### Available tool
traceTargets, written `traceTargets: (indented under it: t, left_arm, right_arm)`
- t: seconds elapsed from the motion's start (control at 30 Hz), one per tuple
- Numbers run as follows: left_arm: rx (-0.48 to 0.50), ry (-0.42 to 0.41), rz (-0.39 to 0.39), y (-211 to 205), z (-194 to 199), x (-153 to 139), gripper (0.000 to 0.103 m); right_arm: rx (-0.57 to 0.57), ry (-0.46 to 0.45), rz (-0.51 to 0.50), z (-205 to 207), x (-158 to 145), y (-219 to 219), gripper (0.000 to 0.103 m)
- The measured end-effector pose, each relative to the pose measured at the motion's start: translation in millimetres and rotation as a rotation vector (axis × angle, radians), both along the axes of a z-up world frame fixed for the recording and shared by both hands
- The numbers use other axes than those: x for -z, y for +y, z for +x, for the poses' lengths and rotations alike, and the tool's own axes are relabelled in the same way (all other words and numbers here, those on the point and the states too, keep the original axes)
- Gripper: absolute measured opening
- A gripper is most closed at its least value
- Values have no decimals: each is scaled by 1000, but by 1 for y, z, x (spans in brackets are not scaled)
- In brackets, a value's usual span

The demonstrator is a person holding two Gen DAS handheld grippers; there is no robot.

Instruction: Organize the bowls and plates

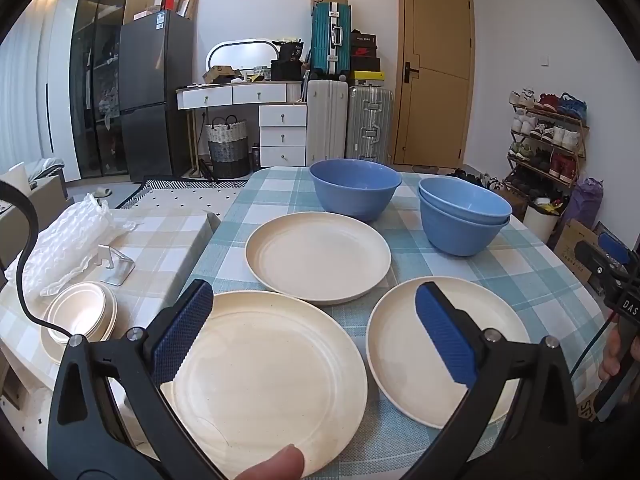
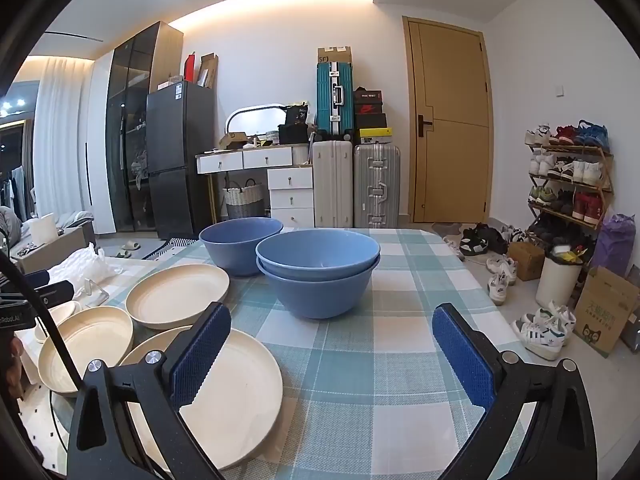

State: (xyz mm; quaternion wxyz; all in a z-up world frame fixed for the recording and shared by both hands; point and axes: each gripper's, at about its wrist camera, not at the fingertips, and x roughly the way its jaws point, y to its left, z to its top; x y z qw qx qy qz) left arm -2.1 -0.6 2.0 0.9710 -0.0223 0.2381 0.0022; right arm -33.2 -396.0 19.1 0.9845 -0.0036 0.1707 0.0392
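Note:
Three cream plates lie on the check-clothed table [image 2: 400, 380]: a near one [image 1: 272, 380], a far one [image 1: 318, 256] and a right one [image 1: 396, 356]. Behind them stand a single blue bowl [image 1: 355, 188] and two blue bowls nested together [image 1: 464, 216]. My left gripper [image 1: 314, 300] hovers open above the near plates, with nothing between its pads. My right gripper [image 2: 332, 320] is open too, in front of the nested bowls [image 2: 318, 272], and grips nothing. The right wrist view shows the single bowl [image 2: 236, 244] and the plates [image 2: 236, 396] at the left.
A lower side table at the left carries a stack of small cream bowls [image 1: 80, 316], bubble wrap [image 1: 68, 240] and a metal stand [image 1: 116, 264]. Past the table's right edge are loose shoes [image 2: 540, 332], a cardboard box [image 2: 604, 312] and a shoe rack [image 2: 568, 184].

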Motion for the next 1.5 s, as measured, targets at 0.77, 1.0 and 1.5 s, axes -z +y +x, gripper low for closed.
traceTargets:
  t: [0.77,1.0,1.5]
  left_arm:
    - [-24,22,26,6,8,8,101]
    - [-43,17,22,18,10,0,101]
    - [-21,-2,117,2,3,-17,101]
  right_arm:
    - [19,-1,-7,-2,-3,1,103]
    - [5,0,-13,0,-5,6,103]
    - [-27,3,-9,4,-9,6,103]
